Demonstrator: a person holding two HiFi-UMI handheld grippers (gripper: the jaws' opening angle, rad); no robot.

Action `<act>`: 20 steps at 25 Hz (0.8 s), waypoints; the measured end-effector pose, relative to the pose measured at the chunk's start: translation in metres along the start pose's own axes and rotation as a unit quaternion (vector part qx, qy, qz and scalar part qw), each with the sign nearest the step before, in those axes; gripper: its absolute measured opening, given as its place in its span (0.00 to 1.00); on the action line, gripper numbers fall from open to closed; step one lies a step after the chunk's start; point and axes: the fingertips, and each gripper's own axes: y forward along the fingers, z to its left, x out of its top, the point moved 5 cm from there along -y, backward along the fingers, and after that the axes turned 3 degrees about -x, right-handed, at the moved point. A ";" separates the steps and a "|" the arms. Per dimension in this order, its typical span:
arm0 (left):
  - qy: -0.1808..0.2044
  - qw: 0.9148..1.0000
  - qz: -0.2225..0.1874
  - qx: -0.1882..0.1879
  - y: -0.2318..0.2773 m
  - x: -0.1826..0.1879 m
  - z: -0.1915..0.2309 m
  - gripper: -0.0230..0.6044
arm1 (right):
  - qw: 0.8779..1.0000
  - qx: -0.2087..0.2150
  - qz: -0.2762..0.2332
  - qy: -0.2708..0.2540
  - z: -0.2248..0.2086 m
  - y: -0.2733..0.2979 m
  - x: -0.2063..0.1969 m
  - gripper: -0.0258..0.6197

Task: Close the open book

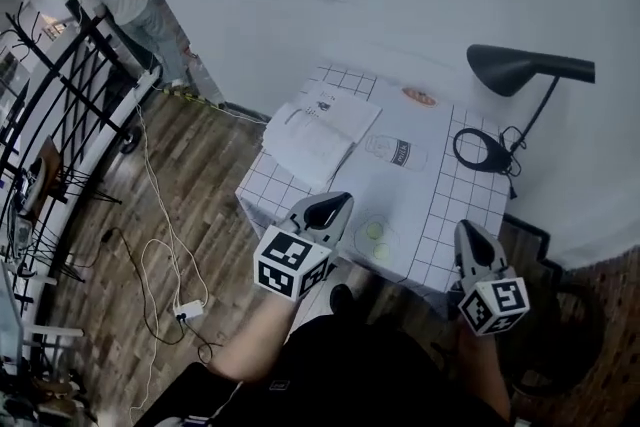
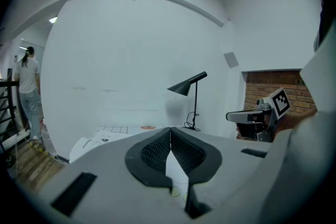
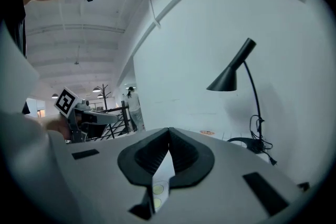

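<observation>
The open book (image 1: 318,130) is seen lying spread on the far left part of the table (image 1: 470,195). The left gripper (image 1: 338,205) and the right gripper (image 1: 467,233) are held by the near edge, jaws closed together, nothing gripped.

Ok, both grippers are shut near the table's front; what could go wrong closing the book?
The open book lies at the left edge of the table; a push from the shut left gripper might slide it off. The right gripper could snag the coiled cable if it swings wide.
</observation>
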 end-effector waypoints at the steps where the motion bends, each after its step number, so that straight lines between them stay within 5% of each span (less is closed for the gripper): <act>1: 0.000 1.000 -0.001 0.006 -0.001 0.000 0.011 0.05 | 1.000 0.008 0.006 -0.007 0.006 0.013 0.002 0.04; 11: -0.036 0.998 -0.002 0.046 -0.019 -0.018 0.101 0.05 | 0.993 0.086 0.051 -0.054 0.074 0.121 0.005 0.05; 20: -0.059 0.996 0.009 0.066 -0.007 -0.018 0.136 0.05 | 0.981 0.133 0.111 -0.092 0.076 0.185 -0.013 0.12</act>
